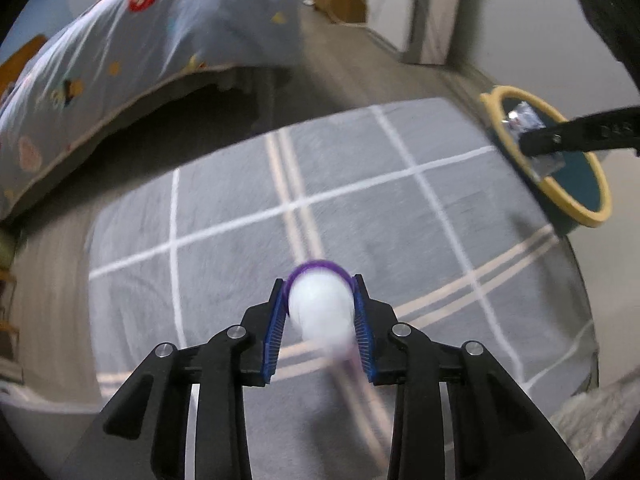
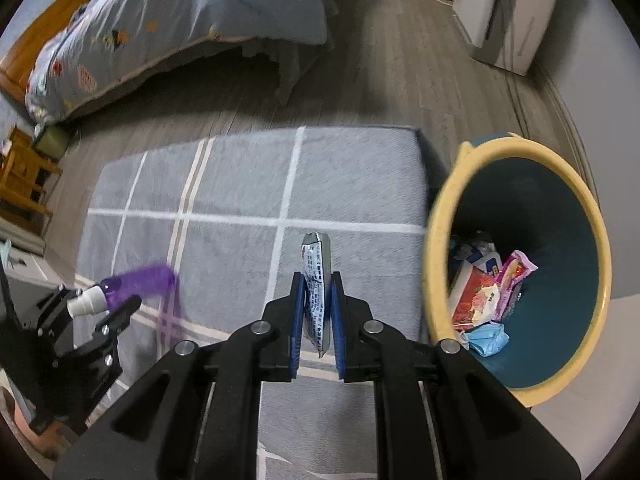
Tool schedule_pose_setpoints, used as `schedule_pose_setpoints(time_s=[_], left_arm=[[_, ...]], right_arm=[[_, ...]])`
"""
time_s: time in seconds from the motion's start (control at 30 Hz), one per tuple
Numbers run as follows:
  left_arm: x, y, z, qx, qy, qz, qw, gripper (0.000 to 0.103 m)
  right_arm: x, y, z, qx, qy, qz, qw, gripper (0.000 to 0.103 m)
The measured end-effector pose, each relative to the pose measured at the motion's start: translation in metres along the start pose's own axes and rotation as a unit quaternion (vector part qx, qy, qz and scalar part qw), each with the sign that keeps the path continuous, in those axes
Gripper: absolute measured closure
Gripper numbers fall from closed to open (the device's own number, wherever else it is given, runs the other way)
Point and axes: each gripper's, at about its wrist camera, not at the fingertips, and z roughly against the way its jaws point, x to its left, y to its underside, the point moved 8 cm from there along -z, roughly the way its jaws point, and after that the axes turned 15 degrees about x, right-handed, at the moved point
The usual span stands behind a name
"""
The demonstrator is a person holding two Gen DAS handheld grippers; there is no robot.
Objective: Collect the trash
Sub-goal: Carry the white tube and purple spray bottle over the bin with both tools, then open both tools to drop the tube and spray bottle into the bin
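My left gripper (image 1: 320, 280) is shut on a purple bottle with a white cap (image 1: 320, 308), held above the grey rug; it shows blurred in the right wrist view (image 2: 120, 288). My right gripper (image 2: 316, 276) is shut on a flat silver wrapper with blue print (image 2: 316, 296), left of the teal bin with a yellow rim (image 2: 434, 240). The bin holds several wrappers and a blue face mask (image 2: 486, 338). In the left wrist view the bin (image 1: 576, 216) is at the right, with the right gripper (image 1: 532, 148) and silver wrapper (image 1: 520, 118) over it.
A grey rug with white and beige lines (image 2: 240, 184) covers the wood floor. A bed with a blue patterned cover (image 2: 160, 28) stands at the back left. A white cabinet (image 2: 512, 12) is at the back right. Wooden furniture (image 2: 20, 180) stands at the left.
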Motion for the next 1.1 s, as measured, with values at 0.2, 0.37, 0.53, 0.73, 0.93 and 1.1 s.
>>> schedule_pose_setpoints(time_s=[0.2,0.37,0.53,0.73,0.93,1.1], left_arm=[[-0.026,-0.02,0.012,-0.015,0.007,-0.017,0.9997,0.07],[-0.044,-0.039,0.026,-0.03,-0.002,-0.044,0.9986,0.07],[-0.076,-0.063,0.038,-0.046,-0.002,-0.075,0.9961,0.07],[-0.126,-0.091,0.045,-0.061,0.01,-0.118,0.991,0.07],[-0.184,-0.118,0.053,-0.079,0.047,-0.159,0.9829,0.07],[-0.227,-0.137,0.045,-0.078,0.073,-0.19,0.976,0.07]], right_arm=[[-0.029,0.004,0.011,-0.01,-0.005,-0.025,1.0,0.091],[-0.057,0.008,0.024,-0.028,-0.014,-0.047,0.998,0.091],[-0.088,0.013,0.039,-0.049,-0.024,-0.075,0.996,0.091],[-0.133,0.021,0.047,-0.065,-0.04,-0.126,0.989,0.091],[-0.176,0.03,0.047,-0.075,-0.051,-0.183,0.979,0.091],[-0.212,0.041,0.034,-0.066,-0.061,-0.233,0.968,0.09]])
